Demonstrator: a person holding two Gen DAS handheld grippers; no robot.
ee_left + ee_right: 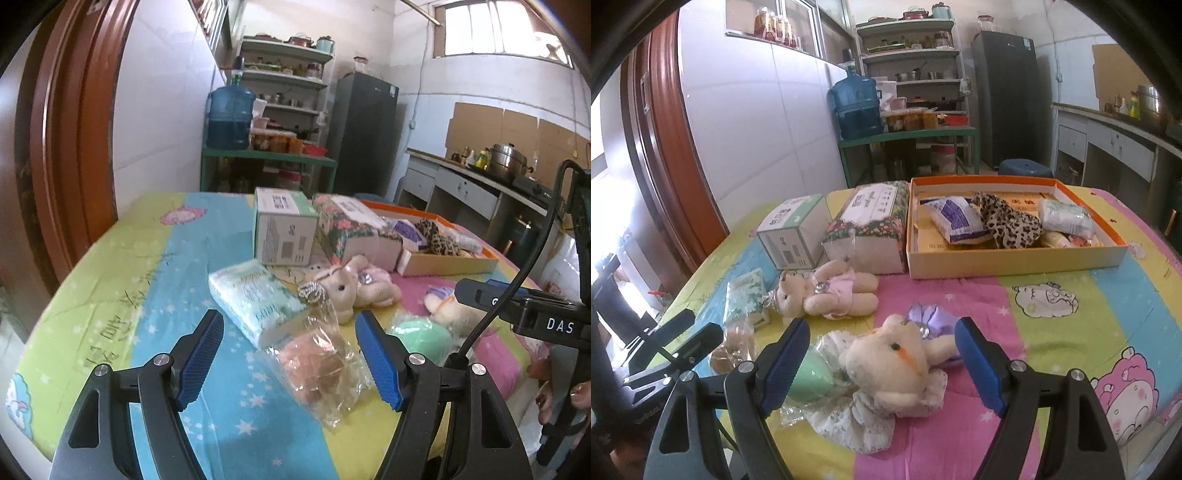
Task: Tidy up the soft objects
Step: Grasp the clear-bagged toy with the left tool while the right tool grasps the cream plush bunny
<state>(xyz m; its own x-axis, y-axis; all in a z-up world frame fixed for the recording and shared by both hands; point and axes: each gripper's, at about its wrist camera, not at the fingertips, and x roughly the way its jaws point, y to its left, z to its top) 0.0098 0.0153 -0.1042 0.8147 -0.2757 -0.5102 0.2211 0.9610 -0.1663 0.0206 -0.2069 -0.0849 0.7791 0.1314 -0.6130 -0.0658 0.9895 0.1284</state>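
While both grippers stand wide open and hold nothing, the right gripper [882,363] has a cream bear [890,363] lying between its fingers on the sheet [1089,332]. The left gripper [290,362] frames a clear bag [321,369]. A tissue pack [255,301] touches that bag. A pink bear [831,291] lies farther back. Behind it sits the orange tray [1015,260] with soft things inside.
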